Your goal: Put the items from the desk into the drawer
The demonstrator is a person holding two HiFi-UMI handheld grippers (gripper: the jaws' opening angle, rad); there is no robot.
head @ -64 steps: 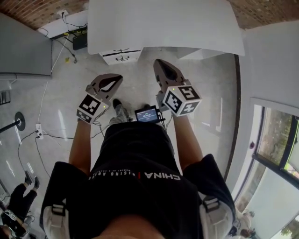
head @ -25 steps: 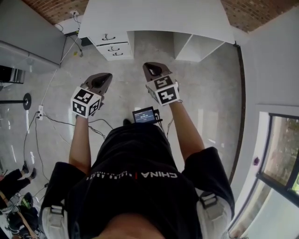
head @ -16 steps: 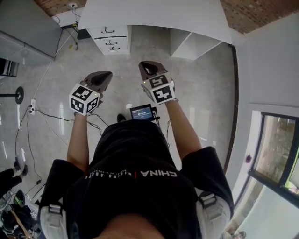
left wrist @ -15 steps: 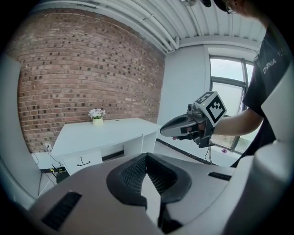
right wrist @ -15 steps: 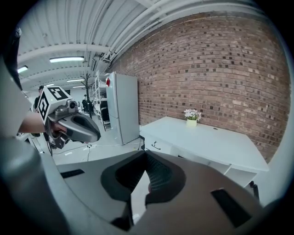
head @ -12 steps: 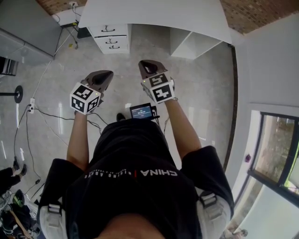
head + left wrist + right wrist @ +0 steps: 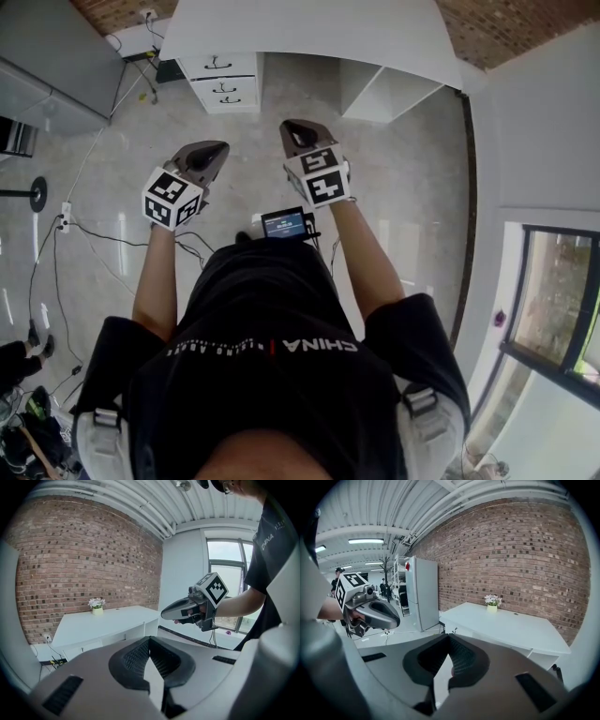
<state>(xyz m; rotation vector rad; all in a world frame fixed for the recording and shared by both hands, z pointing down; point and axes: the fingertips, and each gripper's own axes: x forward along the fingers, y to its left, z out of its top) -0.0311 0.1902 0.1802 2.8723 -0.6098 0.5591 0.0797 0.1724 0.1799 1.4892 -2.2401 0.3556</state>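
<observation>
We hold the left tongs (image 7: 212, 153) clenched on nothing, level and aimed at the counter (image 7: 309, 28), which stands well apart from us. Under its left end the drawers (image 7: 225, 80) are shut, and a small flower pot (image 7: 97, 610) sits on top by the wall. Our right tongs (image 7: 297, 133), likewise clenched and empty, ride alongside, probably just carried ready.

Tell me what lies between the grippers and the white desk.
Only bare grey floor, as the head view shows: the left gripper and right gripper hang short of the desk.
</observation>
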